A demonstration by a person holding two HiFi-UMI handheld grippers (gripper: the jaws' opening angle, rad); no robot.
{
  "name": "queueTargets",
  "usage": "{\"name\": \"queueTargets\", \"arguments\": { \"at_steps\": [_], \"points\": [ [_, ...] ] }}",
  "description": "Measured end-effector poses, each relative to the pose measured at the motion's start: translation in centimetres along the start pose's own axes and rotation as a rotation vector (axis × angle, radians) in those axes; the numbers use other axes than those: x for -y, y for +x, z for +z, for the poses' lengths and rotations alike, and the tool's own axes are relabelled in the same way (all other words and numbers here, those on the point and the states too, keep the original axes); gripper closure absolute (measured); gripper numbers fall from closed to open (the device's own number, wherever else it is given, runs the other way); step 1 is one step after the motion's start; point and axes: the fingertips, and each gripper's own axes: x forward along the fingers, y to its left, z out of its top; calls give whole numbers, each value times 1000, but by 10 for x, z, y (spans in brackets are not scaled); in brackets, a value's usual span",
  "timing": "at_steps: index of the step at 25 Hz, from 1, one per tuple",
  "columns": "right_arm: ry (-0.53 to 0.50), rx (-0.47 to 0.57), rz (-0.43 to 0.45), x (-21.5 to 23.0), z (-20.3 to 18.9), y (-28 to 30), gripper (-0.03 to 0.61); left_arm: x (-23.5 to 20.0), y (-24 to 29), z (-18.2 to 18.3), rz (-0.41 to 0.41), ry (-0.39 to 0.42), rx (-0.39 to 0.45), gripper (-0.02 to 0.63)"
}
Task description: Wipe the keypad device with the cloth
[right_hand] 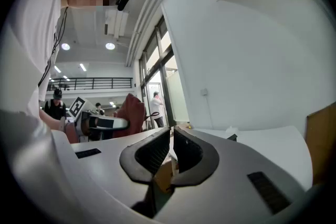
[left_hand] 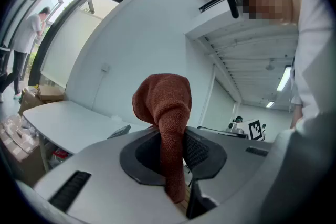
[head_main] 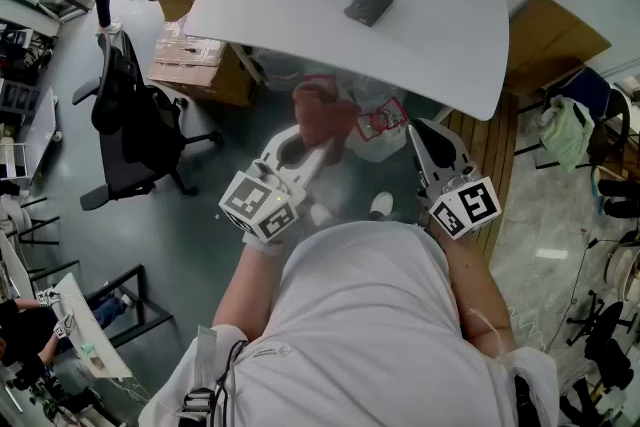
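Clamping the cloth [left_hand: 163, 97], the left gripper [left_hand: 173, 149] holds it ready for wiping; the right gripper [right_hand: 170, 152] is closed and empty, and the keypad device [head_main: 371, 1] lies untouched mid-table [head_main: 280, 10].

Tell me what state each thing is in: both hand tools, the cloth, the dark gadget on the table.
Left gripper: shut on the cloth.
Cloth: pinched, bunched, sticking out past the jaws.
Right gripper: shut, holding nothing.
Keypad device: lying on the table, untouched.
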Motion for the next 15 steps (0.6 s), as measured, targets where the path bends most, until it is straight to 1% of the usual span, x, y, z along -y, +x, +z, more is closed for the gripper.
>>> {"name": "queueTargets", "arguments": {
  "at_steps": [5, 10, 15],
  "points": [
    [31, 3, -10, 24, 0, -11, 540, 12, 16, -6, 16, -17, -4, 538],
    [34, 9, 20, 40, 3, -22, 540, 25, 34, -11, 44, -14, -6, 538],
    [92, 49, 63, 54, 5, -33, 540, 38, 47, -17, 89, -9, -5, 538]
  ]
}}
